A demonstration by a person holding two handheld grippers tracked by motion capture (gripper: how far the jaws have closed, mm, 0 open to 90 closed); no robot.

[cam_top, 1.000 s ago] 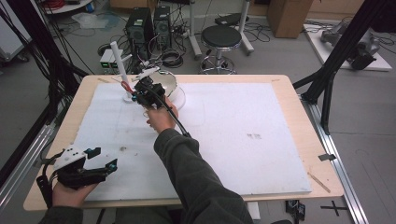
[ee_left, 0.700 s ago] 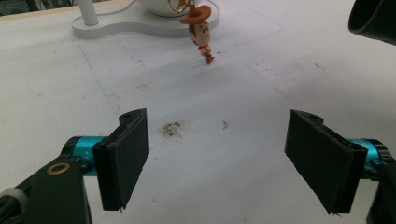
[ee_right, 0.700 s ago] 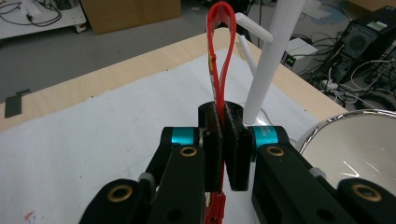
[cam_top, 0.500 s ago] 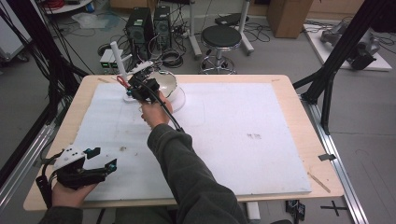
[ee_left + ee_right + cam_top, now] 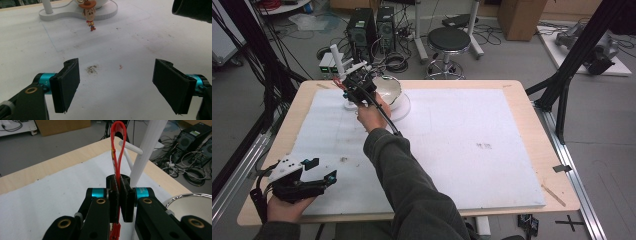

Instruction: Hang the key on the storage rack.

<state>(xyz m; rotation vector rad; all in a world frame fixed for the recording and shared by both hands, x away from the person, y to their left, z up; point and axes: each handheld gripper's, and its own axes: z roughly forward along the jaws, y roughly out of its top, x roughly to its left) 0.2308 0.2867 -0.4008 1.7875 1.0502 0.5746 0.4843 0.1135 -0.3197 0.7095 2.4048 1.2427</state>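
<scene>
Strap: a red loop (image 5: pixel 117 142) pinched in the right gripper (image 5: pixel 120 202), standing up from the jaws at the far left of the table, just beside the peg (image 5: pixel 131 147) of the white stand (image 5: pixel 147 150).
Charm: a small cowboy figure (image 5: pixel 90 15) hangs under the right gripper, close above the mat, in front of the stand's base (image 5: pixel 75 13).
Handling: by the look of it light and limp; the strap will flop and the figure swing, so slow moves suit it. The figure seems hard plastic, not fragile.
Hold: best on the strap low down, as now, leaving the top of the loop free to go over the peg.
Right gripper: jaws pressed together on the strap, reached out far across the table (image 5: pixel 302 105).
Left gripper (image 5: pixel 314 172): jaws spread wide with nothing between them, resting at the near left edge of the mat (image 5: pixel 472 150).
Bowl (image 5: pixel 388 89): just right of the stand, on the same base.
</scene>
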